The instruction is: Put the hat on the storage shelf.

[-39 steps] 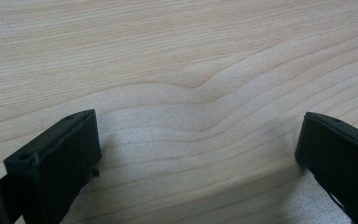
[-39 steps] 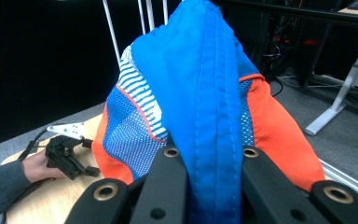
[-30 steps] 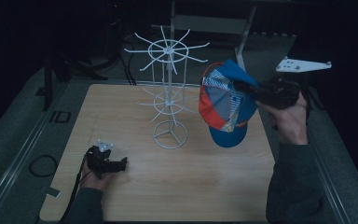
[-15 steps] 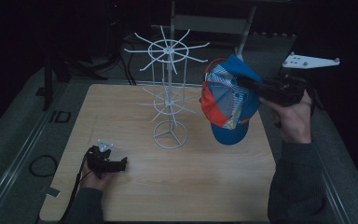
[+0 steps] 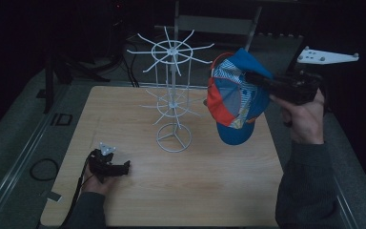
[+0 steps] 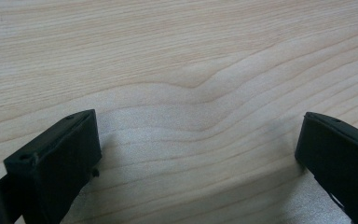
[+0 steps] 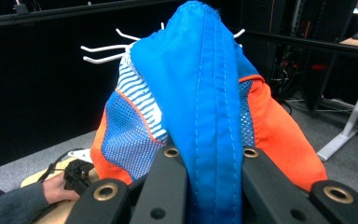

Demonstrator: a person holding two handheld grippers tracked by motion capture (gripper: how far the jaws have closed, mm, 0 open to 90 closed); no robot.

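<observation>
The right hand-held gripper (image 5: 255,78) is clenched on the cap (image 5: 236,98), holding it in the air at right of centre in the high view, just beside the wire rack (image 5: 173,102); whether they touch is hard to tell. The left hand-held gripper (image 5: 124,167) rests released on the worktop (image 5: 209,186), lower left.

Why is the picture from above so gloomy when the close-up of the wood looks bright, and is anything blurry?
High view: dim, the surroundings nearly black; the light wooden table and the white wire rack stand out. Left gripper view: evenly lit, crisp wood grain, the near black jaws slightly soft. Right gripper view: the blue, orange and striped fabric cap is bright and sharp against a dark background.
</observation>
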